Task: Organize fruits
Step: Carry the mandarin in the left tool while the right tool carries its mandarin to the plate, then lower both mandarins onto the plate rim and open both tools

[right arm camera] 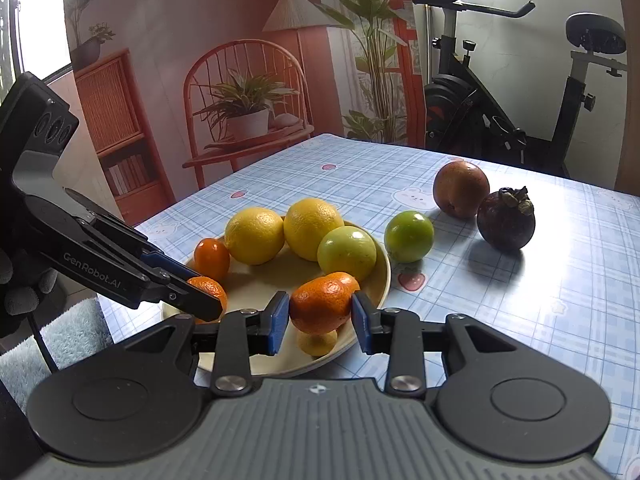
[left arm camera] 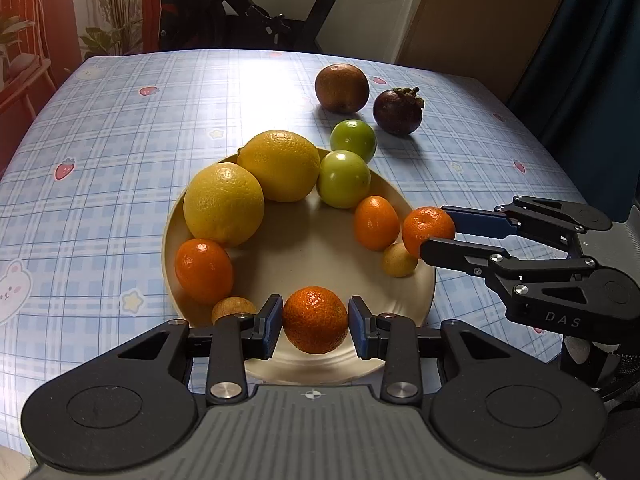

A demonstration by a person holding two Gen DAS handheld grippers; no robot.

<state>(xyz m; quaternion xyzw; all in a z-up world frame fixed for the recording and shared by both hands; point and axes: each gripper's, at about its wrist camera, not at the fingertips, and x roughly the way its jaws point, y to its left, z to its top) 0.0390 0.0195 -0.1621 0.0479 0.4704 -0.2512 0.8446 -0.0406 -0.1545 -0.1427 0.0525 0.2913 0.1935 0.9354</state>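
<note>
The table (left arm camera: pixel 120 128), under a blue checked cloth, fills most of the left wrist view; its far edge runs across the top and its upper left stretch lies bare. The plate (left arm camera: pixel 304 256) sits at lower centre, its middle open while fruit rings the rim. Two lemons (left arm camera: pixel 280 170) touch at the plate's upper left, with a green fruit (left arm camera: pixel 344 179) beside them at the upper rim. On the cloth at upper right, well off the plate, stand a brown fruit (left arm camera: pixel 341 88), a mangosteen (left arm camera: pixel 397 111) and a second green one (left arm camera: pixel 353 140) just outside the rim.

The left gripper (left arm camera: pixel 315 320) is clamped on a mandarin (left arm camera: pixel 315 320) over the plate's near edge. The right gripper (left arm camera: pixel 434 232) enters from the right and pinches another mandarin (left arm camera: pixel 428 230) above the right rim, just beside a kumquat (left arm camera: pixel 376 222) and a small yellow fruit (left arm camera: pixel 398 260).
</note>
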